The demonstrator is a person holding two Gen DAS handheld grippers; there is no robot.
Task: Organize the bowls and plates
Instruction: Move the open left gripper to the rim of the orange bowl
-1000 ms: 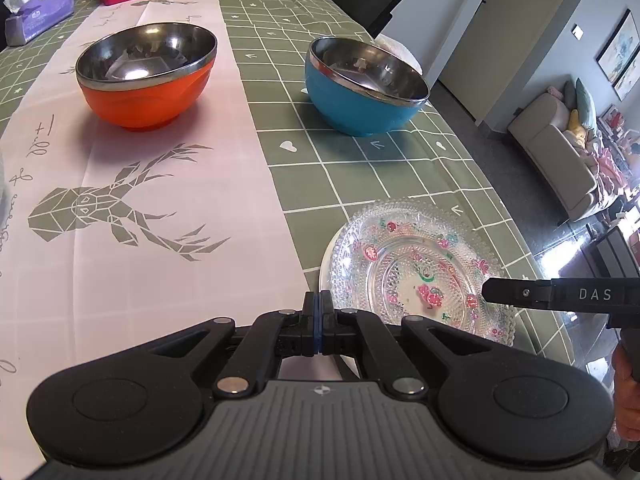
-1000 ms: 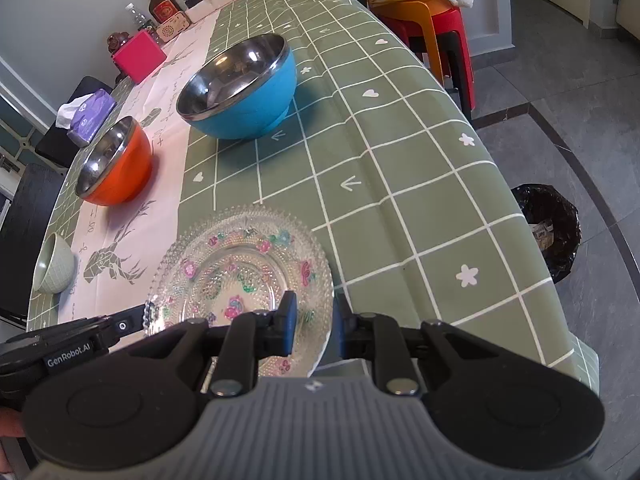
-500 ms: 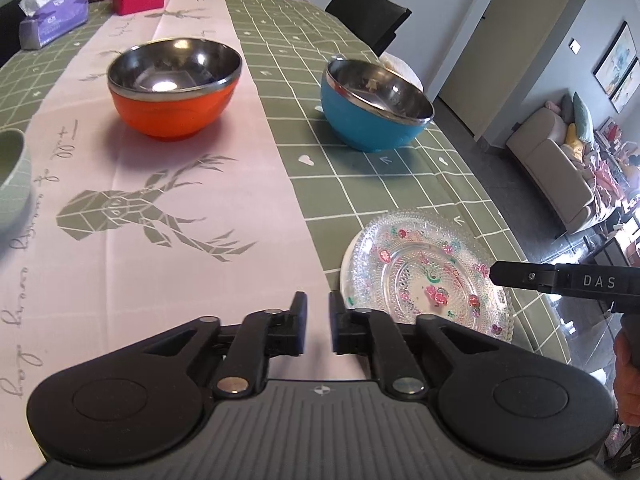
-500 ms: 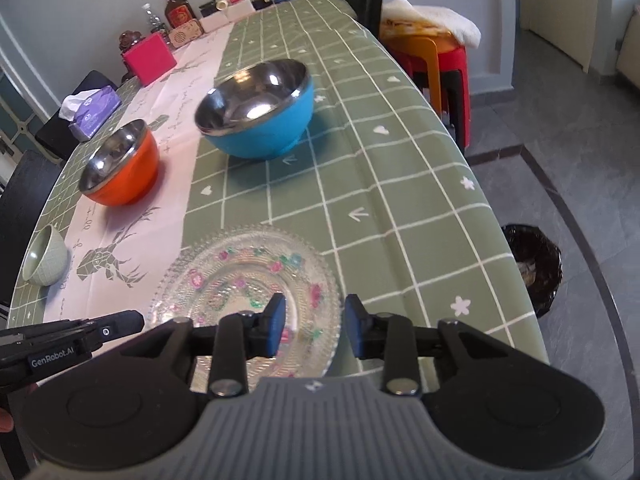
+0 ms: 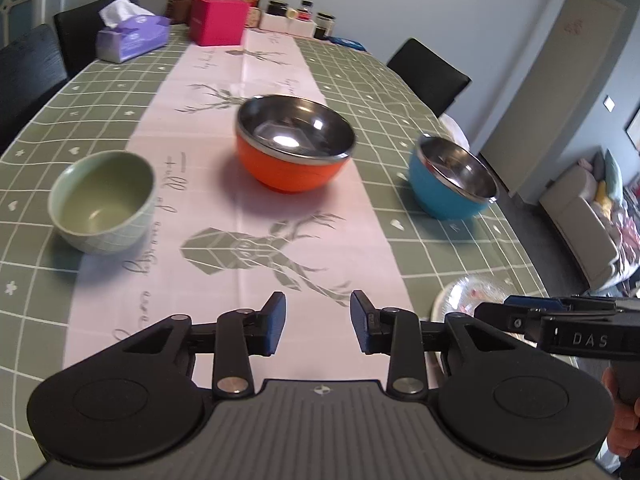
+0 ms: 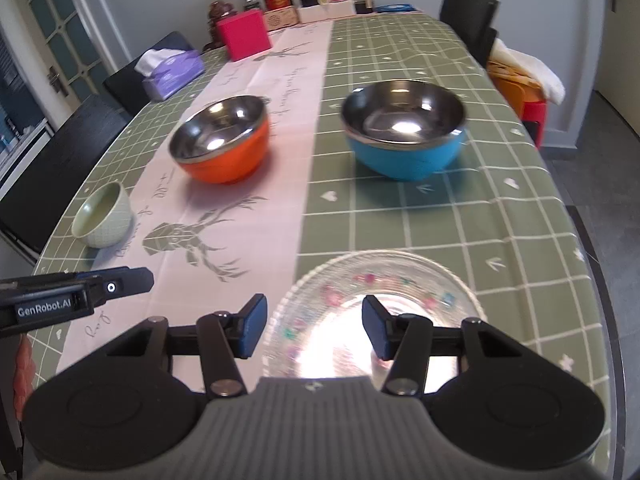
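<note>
1. Green checked cloth (image 6: 460,216) with a pale deer-print runner (image 5: 248,216) covers the long dining table.
2. An orange bowl (image 5: 294,142) stands on the runner, a blue bowl (image 6: 404,128) on the green cloth to its right; both steel insides look empty.
3. A small pale-green bowl (image 5: 102,200), also empty, sits at the runner's left edge.
4. The patterned glass plate (image 6: 376,284) lies flat near the table's front edge, nothing on it; glare and blur wash out its centre, and its near part is hidden behind the right gripper (image 6: 314,328).
5. That gripper's jaws have just been opening and stand apart above the plate, pressing on nothing.
6. The left gripper (image 5: 318,326), jaws also just opening, is released over bare runner.
</note>
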